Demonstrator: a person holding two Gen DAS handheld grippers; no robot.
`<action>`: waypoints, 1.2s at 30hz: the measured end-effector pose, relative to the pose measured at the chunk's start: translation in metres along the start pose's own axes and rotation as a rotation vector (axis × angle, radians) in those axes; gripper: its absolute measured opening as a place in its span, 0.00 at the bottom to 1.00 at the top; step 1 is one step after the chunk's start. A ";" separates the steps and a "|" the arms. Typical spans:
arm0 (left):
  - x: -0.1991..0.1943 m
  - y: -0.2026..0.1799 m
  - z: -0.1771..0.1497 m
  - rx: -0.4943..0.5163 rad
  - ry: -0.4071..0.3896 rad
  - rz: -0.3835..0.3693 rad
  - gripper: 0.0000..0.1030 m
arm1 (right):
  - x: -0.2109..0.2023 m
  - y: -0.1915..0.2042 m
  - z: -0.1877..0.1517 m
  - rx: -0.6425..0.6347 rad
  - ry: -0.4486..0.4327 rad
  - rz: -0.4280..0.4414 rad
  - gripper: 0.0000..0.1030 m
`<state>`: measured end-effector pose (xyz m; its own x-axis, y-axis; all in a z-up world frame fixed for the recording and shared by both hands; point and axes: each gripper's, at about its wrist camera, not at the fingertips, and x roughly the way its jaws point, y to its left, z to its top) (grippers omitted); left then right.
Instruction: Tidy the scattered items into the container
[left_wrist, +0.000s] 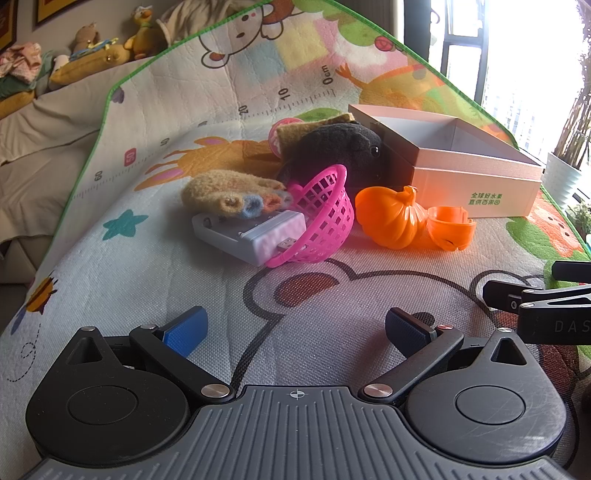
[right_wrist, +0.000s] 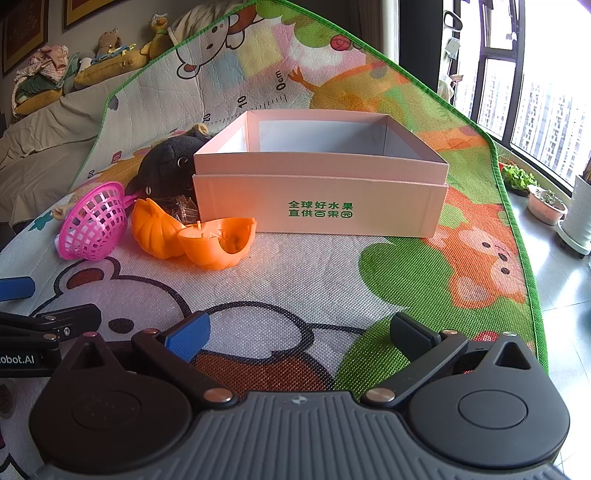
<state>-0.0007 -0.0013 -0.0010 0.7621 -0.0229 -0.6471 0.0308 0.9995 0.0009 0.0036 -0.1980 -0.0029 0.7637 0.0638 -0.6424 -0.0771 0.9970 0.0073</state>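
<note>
An open pink cardboard box with green print stands on the play mat; it also shows in the left wrist view. Left of it lie two orange pumpkin halves, a tipped pink plastic basket, a black plush toy, a fuzzy yellow knitted item and a grey battery charger. My left gripper is open and empty, well short of the items. My right gripper is open and empty, in front of the box.
The colourful play mat covers the surface, its green edge near a window and potted plants at right. A sofa with stuffed toys sits at back left. The right gripper's arm reaches in beside my left one.
</note>
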 end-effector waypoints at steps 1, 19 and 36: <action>0.000 0.000 0.000 0.000 0.000 0.000 1.00 | 0.000 0.000 0.000 0.000 0.000 0.000 1.00; -0.002 -0.004 0.000 0.002 0.003 0.010 1.00 | -0.001 0.001 0.001 -0.004 0.006 -0.003 1.00; -0.006 -0.005 -0.003 0.011 0.014 0.021 1.00 | -0.005 0.002 0.001 0.010 0.052 0.006 1.00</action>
<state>-0.0073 -0.0065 0.0004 0.7536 -0.0018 -0.6574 0.0222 0.9995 0.0227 0.0002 -0.1963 0.0017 0.7287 0.0674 -0.6815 -0.0746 0.9970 0.0189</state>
